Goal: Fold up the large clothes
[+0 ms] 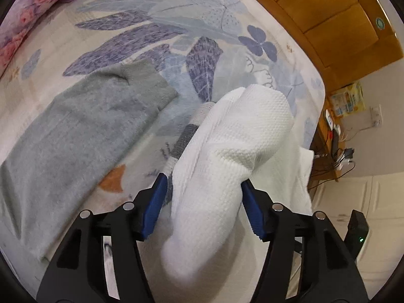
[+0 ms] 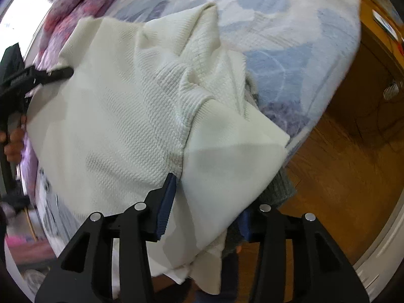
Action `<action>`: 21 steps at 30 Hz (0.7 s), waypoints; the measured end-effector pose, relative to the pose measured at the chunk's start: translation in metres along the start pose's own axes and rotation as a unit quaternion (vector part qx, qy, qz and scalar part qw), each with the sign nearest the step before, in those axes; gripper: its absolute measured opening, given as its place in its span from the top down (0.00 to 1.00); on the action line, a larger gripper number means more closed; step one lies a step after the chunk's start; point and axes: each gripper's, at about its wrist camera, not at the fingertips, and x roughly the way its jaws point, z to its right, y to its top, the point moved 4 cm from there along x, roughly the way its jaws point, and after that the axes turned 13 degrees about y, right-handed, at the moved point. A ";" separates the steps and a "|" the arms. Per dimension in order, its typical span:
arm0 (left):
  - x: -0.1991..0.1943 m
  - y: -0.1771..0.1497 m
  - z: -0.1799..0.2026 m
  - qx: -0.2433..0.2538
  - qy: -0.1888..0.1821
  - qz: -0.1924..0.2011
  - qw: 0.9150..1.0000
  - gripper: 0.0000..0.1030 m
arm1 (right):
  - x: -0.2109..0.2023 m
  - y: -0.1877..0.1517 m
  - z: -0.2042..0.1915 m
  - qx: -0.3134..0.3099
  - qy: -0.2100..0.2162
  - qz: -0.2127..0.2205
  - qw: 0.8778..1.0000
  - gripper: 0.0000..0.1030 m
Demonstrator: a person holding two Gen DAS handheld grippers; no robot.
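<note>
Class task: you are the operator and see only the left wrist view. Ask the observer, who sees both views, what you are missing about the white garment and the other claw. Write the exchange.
Operator: My left claw has the white garment between its fingers. Is the other claw on it too?
Observer: Yes, the right claw has white fabric between its fingers as well.
Operator: What part is it near?
Observer: A ribbed band runs down to its left finger.
Operator: Anything under the garment there?
Observer: A grey knit piece shows below its right edge, above the wooden floor.
</note>
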 end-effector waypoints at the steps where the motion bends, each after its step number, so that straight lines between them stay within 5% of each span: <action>1: -0.016 -0.002 -0.002 -0.008 -0.002 0.014 1.000 0.41 | -0.008 0.001 -0.001 -0.017 -0.007 -0.004 1.000 0.57; 5: -0.081 -0.024 -0.006 -0.022 0.045 0.082 0.995 0.41 | -0.048 -0.005 -0.017 -0.111 -0.062 -0.008 0.992 0.56; 9: -0.107 -0.055 0.000 -0.076 0.034 0.100 0.991 0.37 | -0.064 -0.009 -0.070 -0.224 -0.032 0.006 0.974 0.46; 11: -0.100 -0.066 0.008 -0.098 0.038 0.094 0.990 0.37 | -0.052 -0.012 -0.085 -0.265 -0.020 0.006 0.964 0.32; 21: -0.017 -0.046 0.023 -0.124 0.080 0.049 0.988 0.33 | 0.043 -0.004 -0.060 -0.303 0.015 -0.072 0.950 0.31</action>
